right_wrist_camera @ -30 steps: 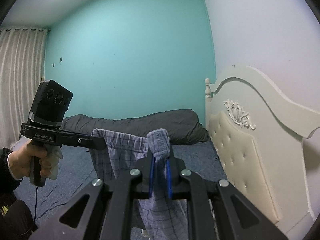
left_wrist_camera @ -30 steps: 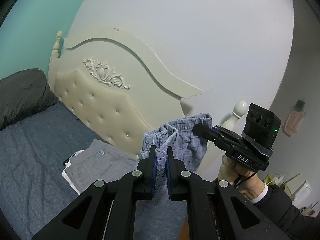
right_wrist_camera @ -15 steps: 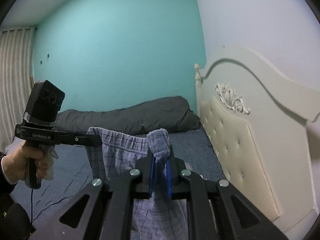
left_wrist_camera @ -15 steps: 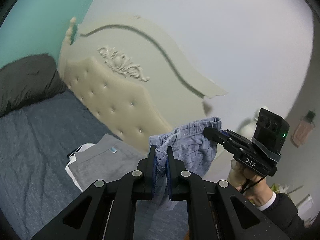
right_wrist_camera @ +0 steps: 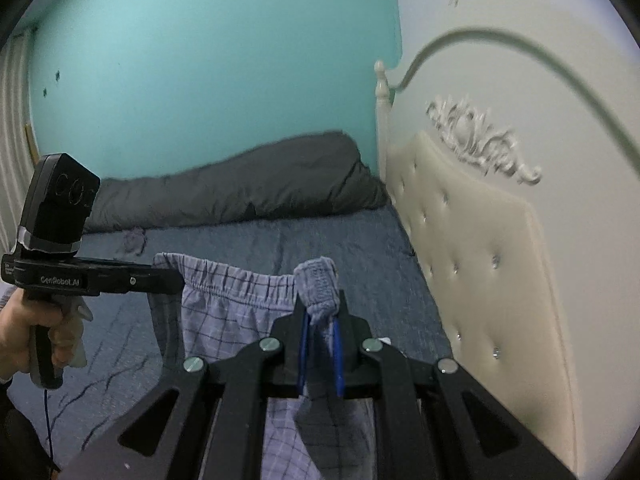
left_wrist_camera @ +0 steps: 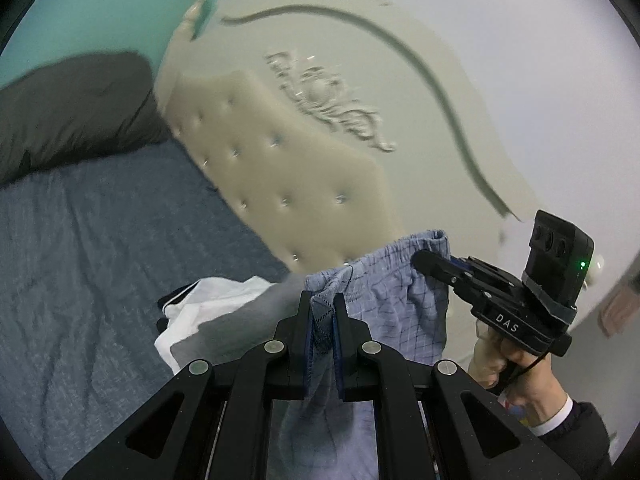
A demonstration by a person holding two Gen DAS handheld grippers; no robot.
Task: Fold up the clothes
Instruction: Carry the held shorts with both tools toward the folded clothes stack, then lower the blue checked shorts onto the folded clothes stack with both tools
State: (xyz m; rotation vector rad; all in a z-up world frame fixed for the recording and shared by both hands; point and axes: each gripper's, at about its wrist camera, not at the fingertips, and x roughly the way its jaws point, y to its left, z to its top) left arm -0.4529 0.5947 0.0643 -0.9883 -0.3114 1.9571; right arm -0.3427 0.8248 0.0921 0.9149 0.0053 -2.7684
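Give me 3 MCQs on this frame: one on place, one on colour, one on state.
1. Where do the folded clothes lie?
A. on the bed beside the headboard
B. on the floor
C. on the dark pillow

2. What colour are the checked shorts?
A. red
B. light blue
C. yellow

3. How are the shorts held?
A. lying flat on the bed
B. in one gripper only
C. hung in the air by the waistband between both grippers

Key: 1 A, the left wrist view shows the grey and white stack on the blue bedspread by the tufted headboard. 2 B, light blue with a dark grid. 3 C, the left gripper and the right gripper each pinch a waistband end, the cloth hanging below.
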